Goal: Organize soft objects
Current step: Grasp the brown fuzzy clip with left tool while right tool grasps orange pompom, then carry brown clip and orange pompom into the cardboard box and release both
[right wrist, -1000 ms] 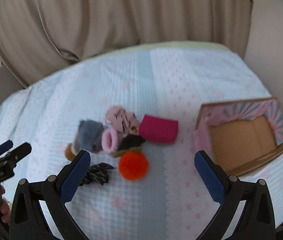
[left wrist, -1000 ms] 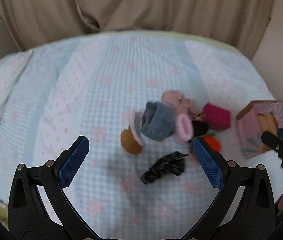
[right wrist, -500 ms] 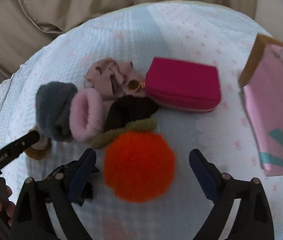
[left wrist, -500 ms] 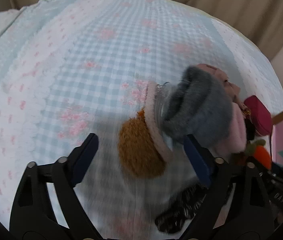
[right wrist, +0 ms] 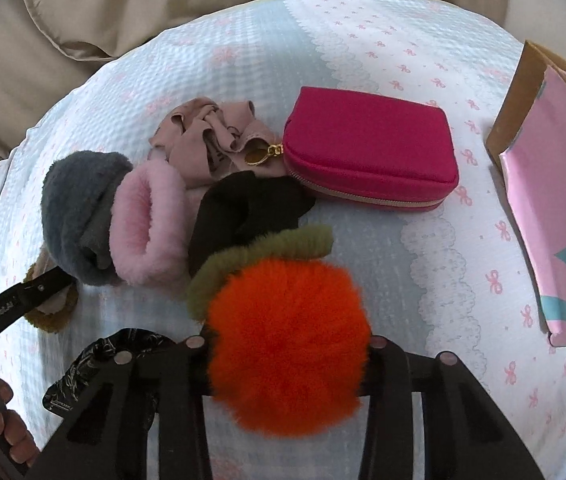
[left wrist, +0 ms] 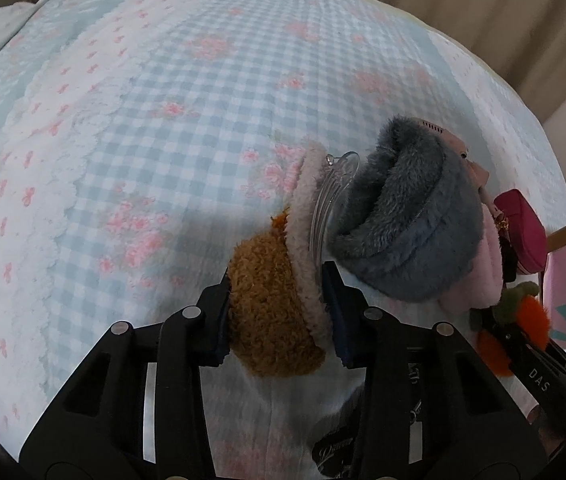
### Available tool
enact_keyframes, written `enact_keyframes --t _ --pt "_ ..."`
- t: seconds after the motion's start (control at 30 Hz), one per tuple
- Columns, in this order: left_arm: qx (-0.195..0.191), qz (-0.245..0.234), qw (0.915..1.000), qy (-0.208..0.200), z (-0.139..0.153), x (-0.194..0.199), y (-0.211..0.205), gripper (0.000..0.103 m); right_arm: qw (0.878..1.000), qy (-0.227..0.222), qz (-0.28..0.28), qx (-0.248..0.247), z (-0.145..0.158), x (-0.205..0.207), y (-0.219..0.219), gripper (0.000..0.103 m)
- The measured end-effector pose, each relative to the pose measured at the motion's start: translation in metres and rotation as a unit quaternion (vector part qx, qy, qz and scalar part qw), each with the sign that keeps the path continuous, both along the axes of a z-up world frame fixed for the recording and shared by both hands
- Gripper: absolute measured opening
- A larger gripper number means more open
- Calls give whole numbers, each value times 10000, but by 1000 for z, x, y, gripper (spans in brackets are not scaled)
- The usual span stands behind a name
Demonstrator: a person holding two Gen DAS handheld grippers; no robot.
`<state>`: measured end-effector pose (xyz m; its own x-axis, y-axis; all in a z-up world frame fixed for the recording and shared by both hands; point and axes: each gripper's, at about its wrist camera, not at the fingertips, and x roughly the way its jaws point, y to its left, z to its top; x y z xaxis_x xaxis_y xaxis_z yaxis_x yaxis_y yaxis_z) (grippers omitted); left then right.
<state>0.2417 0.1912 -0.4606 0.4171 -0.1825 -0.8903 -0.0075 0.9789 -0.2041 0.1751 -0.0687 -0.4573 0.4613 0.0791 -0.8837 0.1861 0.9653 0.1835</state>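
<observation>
A pile of soft things lies on the checked bedspread (left wrist: 187,128). My left gripper (left wrist: 279,320) is shut on a brown fuzzy scrunchie (left wrist: 271,312) with a beige fleece band. A grey fluffy scrunchie (left wrist: 407,220) leans beside it. My right gripper (right wrist: 287,360) is shut on an orange fur pompom (right wrist: 287,344) with an olive fuzzy band (right wrist: 259,256). Behind it lie a pink fluffy scrunchie (right wrist: 147,228), a black scrunchie (right wrist: 243,212), a dusty-pink fabric scrunchie (right wrist: 207,136) and the grey one (right wrist: 75,204).
A magenta zip pouch (right wrist: 371,148) lies behind the pile. A pink cardboard box (right wrist: 555,200) stands at the right. A black patterned scrunchie (right wrist: 95,364) lies at the lower left near my right gripper. Beige curtains (right wrist: 163,0) hang beyond the bed.
Both grippers moved down and in to the pile. The left one closed on the brown scrunchie and the right one closed on the orange pompom.
</observation>
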Motion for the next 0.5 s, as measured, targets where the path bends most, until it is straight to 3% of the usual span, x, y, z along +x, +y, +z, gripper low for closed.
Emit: enact_keyframes --t 0.3,0.5 --pt "21 300 9994 -183 29 -15 17 35 9999 -150 75 -5 32 -8 1 36" --pt "37 455 9983 -356 75 -30 17 35 9989 -428 177 -12 83 -19 -4 36"
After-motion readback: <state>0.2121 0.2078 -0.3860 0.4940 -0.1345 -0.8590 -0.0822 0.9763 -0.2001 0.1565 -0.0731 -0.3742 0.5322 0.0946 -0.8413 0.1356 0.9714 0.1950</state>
